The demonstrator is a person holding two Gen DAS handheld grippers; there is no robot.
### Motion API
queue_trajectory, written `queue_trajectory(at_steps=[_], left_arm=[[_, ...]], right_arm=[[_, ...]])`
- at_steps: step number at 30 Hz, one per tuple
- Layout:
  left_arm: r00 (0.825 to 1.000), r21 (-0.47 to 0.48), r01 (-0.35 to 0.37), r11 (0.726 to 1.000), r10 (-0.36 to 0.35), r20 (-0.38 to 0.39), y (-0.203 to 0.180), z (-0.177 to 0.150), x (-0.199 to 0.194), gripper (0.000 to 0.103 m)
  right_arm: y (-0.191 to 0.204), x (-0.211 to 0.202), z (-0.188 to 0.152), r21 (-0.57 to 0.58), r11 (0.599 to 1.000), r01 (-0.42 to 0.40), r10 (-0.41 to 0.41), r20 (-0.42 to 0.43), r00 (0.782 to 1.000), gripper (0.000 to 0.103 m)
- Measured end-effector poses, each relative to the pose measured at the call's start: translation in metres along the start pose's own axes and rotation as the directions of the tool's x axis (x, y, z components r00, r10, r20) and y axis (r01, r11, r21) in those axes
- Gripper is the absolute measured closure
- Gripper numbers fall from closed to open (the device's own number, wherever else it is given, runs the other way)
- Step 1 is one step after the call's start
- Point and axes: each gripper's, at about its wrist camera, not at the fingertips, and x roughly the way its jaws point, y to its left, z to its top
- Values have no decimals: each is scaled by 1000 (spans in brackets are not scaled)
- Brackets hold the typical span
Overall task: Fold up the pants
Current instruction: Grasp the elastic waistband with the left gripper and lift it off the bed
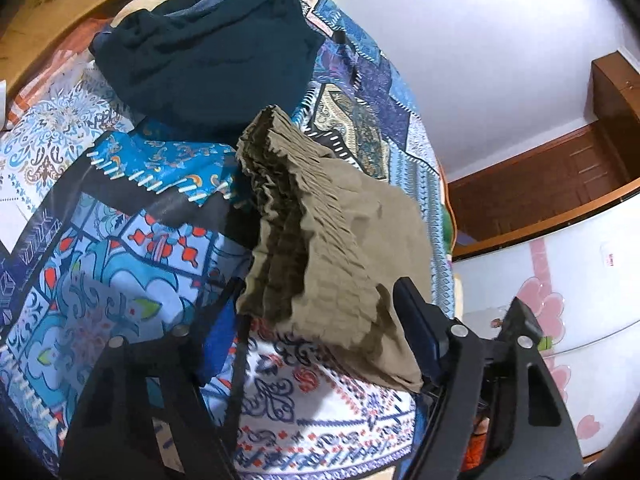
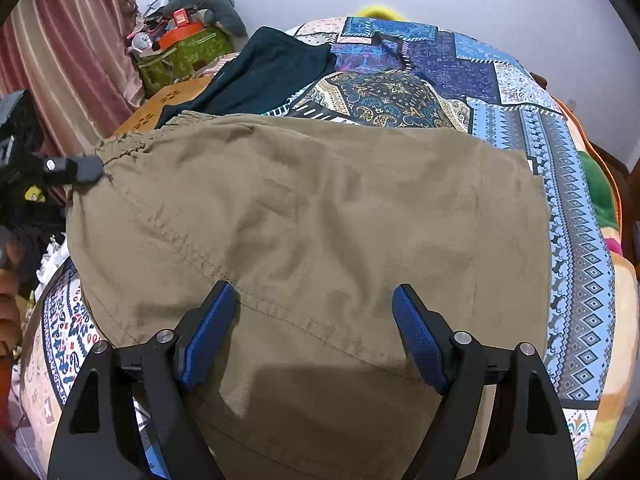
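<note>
The khaki pants lie spread on the patterned bedspread, elastic waistband at the far left. My right gripper is open just above the fabric, its blue pads either side of a stitched seam. My left gripper has its jaws wide apart, with the bunched waistband corner draped between them and against the right pad; the cloth is lifted off the bed. In the right wrist view the left gripper's tip touches the waistband corner.
A dark teal garment lies farther back on the bed, also in the right wrist view. A cardboard box and clutter sit beyond the bed's left edge. A wooden door and white wall stand to the right.
</note>
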Motion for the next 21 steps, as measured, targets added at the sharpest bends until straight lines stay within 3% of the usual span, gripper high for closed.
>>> queue_trajectory(at_steps=[5, 8, 11, 15, 18, 21], left_arm=[[998, -41, 12, 999, -14, -59, 5, -21, 9, 29], [999, -42, 2, 999, -4, -50, 2, -24, 9, 29], [996, -82, 46, 996, -52, -71, 1, -23, 13, 27], [997, -40, 15, 999, -18, -81, -11, -27, 15, 27], [991, -8, 68, 998, -69, -114, -26, -38, 15, 27], [997, 63, 1, 998, 4, -82, -39, -39, 13, 27]], right_arm=[[0, 0, 0, -1, 1000, -1, 1, -1, 1000, 25], [-1, 0, -1, 1, 1000, -1, 1, 0, 1000, 25], [-1, 0, -1, 3, 1000, -1, 1, 0, 1000, 25], [-2, 0, -1, 10, 1000, -7, 7, 0, 1000, 25], [-2, 1, -2, 19, 1000, -18, 18, -4, 1000, 25], [-3, 2, -2, 22, 999, -24, 25, -5, 1000, 25]])
